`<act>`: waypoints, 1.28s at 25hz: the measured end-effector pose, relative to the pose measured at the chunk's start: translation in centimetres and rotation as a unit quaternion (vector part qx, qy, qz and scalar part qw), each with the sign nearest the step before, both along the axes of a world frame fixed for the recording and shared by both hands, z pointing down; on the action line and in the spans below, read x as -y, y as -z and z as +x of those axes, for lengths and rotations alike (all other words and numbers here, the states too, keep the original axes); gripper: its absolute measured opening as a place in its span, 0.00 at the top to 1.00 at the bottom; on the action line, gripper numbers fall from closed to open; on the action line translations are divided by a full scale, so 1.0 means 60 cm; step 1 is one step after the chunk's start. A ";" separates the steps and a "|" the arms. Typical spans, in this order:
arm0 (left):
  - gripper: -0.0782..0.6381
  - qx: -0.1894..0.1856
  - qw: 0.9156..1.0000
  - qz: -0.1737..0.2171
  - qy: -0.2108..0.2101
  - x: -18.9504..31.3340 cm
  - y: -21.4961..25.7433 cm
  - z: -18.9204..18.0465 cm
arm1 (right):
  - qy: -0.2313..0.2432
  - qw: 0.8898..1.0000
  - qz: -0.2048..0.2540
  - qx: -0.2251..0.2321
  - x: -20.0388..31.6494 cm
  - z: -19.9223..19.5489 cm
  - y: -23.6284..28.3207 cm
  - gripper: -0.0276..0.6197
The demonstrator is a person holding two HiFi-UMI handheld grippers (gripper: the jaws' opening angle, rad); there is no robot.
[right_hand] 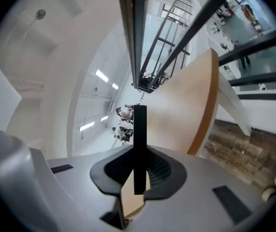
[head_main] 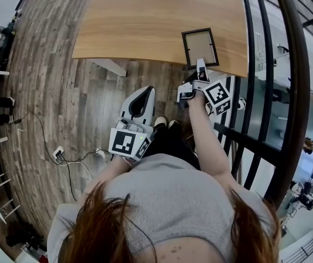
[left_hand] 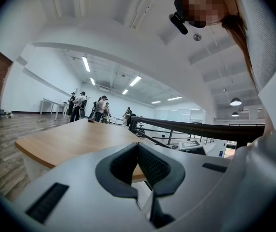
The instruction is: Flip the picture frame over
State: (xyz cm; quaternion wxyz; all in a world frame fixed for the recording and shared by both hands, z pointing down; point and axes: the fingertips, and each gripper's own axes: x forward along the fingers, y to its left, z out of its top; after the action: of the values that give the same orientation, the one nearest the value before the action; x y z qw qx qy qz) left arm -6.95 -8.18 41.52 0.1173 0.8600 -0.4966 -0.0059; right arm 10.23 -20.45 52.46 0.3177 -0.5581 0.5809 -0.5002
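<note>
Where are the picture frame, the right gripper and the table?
picture frame [head_main: 200,46]: head view, its pale centre panel.
right gripper [head_main: 201,64]: head view, between its fingertips.
table [head_main: 145,21]: head view, bare wooden top.

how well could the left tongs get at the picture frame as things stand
Probably yes: nothing stands between the left tongs and the picture frame, though the right tongs grip its near edge.

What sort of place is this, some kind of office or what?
Probably a large open-plan workspace on an upper level: a black railing overlooks a floor below, long ceiling strip lights run overhead, and people gather near tables beyond the wooden table.
</note>
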 end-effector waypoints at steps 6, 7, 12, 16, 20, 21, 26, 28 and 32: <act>0.88 -0.002 1.000 -0.003 -0.008 0.001 -0.001 0.006 | 0.011 0.982 -0.007 -0.191 0.004 0.026 0.041 0.84; 0.88 -0.003 1.000 -0.003 -0.009 0.000 -0.002 0.008 | 0.020 0.970 0.003 -0.241 0.006 0.026 0.051 0.84; 0.88 -0.004 1.000 -0.007 -0.013 0.000 -0.008 0.013 | 0.058 0.895 0.037 -0.441 0.023 0.020 0.083 0.84; 0.88 -0.006 1.000 -0.006 -0.011 0.004 -0.006 0.013 | 0.098 0.749 0.057 -0.653 0.032 0.001 0.100 0.85; 0.88 -0.005 1.000 -0.006 -0.010 0.005 -0.003 0.012 | 0.139 0.618 0.085 -0.769 0.033 -0.030 0.089 0.85; 0.88 -0.005 1.000 -0.006 -0.010 0.005 -0.003 0.012 | 0.145 0.588 0.090 -0.790 0.033 -0.035 0.087 0.85; 0.88 -0.007 1.000 -0.007 -0.006 0.008 -0.004 0.009 | 0.170 0.469 0.118 -0.858 0.031 -0.059 0.070 0.85; 0.88 -0.007 1.000 -0.008 -0.005 0.009 -0.006 0.007 | 0.177 0.430 0.121 -0.877 0.032 -0.063 0.057 0.85; 0.88 -0.007 1.000 -0.010 -0.002 0.014 -0.011 0.006 | 0.194 0.362 0.135 -0.902 0.024 -0.073 0.026 0.85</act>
State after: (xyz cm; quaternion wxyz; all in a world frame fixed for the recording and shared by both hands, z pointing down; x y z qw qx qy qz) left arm -6.58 -9.00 42.21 0.1290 0.8596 -0.4943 -0.0066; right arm 5.85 -21.88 50.88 -0.4305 -0.4978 0.6725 0.3385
